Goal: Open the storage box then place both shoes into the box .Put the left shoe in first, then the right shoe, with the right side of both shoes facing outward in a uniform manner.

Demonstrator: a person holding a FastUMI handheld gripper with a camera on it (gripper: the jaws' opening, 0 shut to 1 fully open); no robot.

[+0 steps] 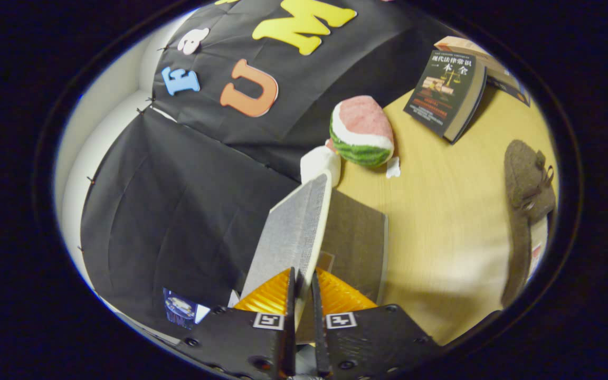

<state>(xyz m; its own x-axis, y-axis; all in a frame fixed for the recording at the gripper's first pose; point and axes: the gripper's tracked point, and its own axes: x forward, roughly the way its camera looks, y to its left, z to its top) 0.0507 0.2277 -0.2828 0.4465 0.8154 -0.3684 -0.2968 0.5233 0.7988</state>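
Observation:
My gripper (303, 281) is shut on the thin edge of the storage box's lid (289, 232), a grey fabric panel with a cream rim that stands raised between the fingers and runs away from them. Just right of the lid is the box's brown-grey inside (359, 237), resting on the wooden table (441, 221). A brown felt shoe (526, 182) with a small bow lies on the table well to the right of the fingers. Something pale and red (539, 245) peeks out along its side; I cannot tell what it is.
A plush watermelon slice (362, 132) and a white object (319, 163) sit beyond the lid's far end. A dark book (445, 92) leans on others further back. The black cloth wall (177, 200) hangs left of the lid.

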